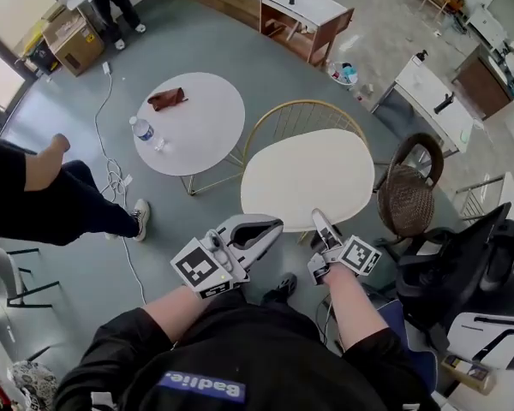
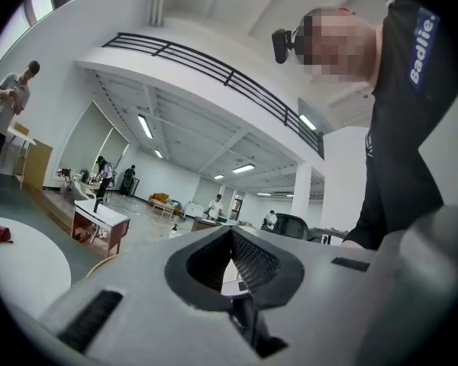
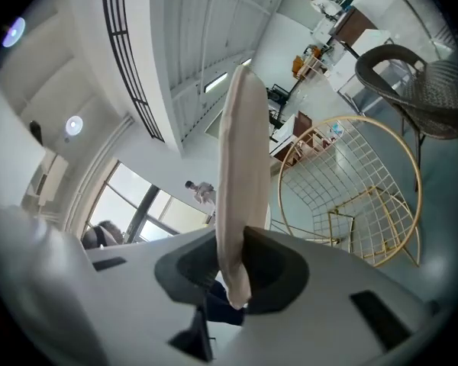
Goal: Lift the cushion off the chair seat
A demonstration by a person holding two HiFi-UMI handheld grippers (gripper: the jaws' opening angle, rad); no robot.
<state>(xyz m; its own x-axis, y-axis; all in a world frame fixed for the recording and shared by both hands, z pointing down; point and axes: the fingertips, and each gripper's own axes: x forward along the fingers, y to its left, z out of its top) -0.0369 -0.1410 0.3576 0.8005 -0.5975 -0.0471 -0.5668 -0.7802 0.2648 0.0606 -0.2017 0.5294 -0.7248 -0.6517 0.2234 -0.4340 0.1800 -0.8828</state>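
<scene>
**A:** Right gripper (image 3: pixel 233 273), jaws?

**B:** Clamped on the cream cushion (image 3: pixel 237 166), pinching its near edge between the pads. Left gripper (image 2: pixel 230 254): jaws apart, nothing between them. It sits just beside the cushion's near-left edge.

**A:** Where's the cushion?

**B:** In the air, off the gold wire chair (image 3: pixel 351 204). The seat mesh below it is bare. It's held by that one edge only.

**A:** Step?

**B:** The lift looks about done, I'd say. The next move calls for carrying it clear of the chair back and keeping that one-sided pinch firm, because it could droop or slip. The left gripper could take the other edge.

**A:** What's around?

**B:** A round white table (image 1: pixel 210 148) sits beyond on the left, with a water bottle (image 1: pixel 143 130) and a brown cloth-like thing (image 1: pixel 167 99); I can't tell what that is. A wicker chair (image 1: pixel 409 197) stands near the cushion's right side and a black office chair (image 1: pixel 463 268) is closer in. A seated person's leg (image 1: pixel 68 208) and a white cable (image 1: pixel 111 178) on the floor are at the left.

**A:** Anything in the way?

**B:** Nothing touches the cushion. The wire back and the wicker chair are the nearest things it could hit on a swing.
</scene>
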